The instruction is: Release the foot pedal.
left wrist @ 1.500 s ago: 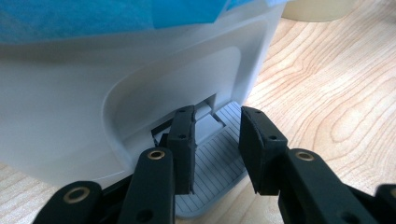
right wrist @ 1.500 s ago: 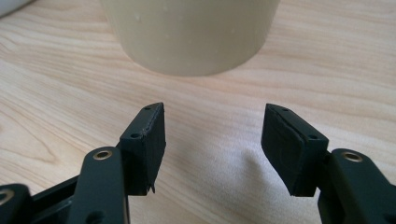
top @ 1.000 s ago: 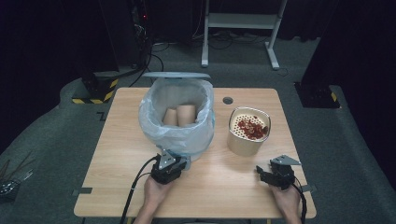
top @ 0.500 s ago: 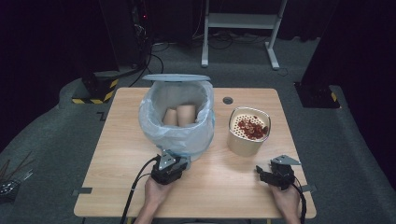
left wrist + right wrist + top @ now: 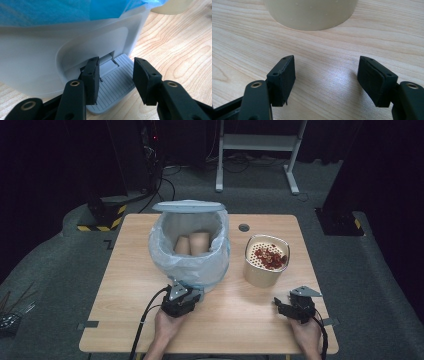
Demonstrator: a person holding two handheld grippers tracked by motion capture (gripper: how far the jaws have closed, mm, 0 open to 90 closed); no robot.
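Observation:
A white pedal bin (image 5: pixel 192 270) lined with a blue bag stands mid-table, its lid (image 5: pixel 189 206) raised. Two brown cups (image 5: pixel 192 243) lie inside. My left gripper (image 5: pixel 186 289) sits at the bin's front foot. In the left gripper view it (image 5: pixel 116 75) is open, its jaws have just been opening, and the grey ribbed pedal (image 5: pixel 113 86) lies between and below them. A cream container (image 5: pixel 260 272) with red pieces (image 5: pixel 269 256) stands to the right. My right gripper (image 5: pixel 281 303) rests near the front right, open (image 5: pixel 327 77) after widening slightly, empty, facing the container (image 5: pixel 312 15).
The wooden table (image 5: pixel 130 270) has a round cable hole (image 5: pixel 244 227) behind the container. The bin wall (image 5: pixel 37 62) stands close before the left jaws. A metal stand (image 5: pixel 260 150) and cables are on the floor behind the table.

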